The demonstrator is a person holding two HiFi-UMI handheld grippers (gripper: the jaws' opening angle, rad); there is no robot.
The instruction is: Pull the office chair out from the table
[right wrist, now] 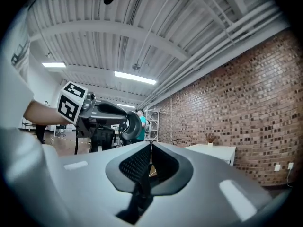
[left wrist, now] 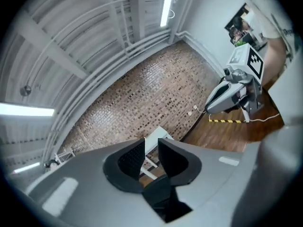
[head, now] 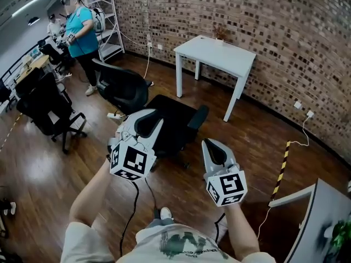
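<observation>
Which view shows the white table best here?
The head view: the whole table shows, top and legs, by the brick wall. The left gripper view shows only a sliver between its jaws; the right gripper view shows its top edge-on, low at right.

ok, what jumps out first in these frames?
Two grippers fill the head view's foreground: the left gripper open and empty, the right gripper shut on nothing. Just beyond them a black office chair stands clear of the white table by the brick wall. A person in teal stands at upper left.
</observation>
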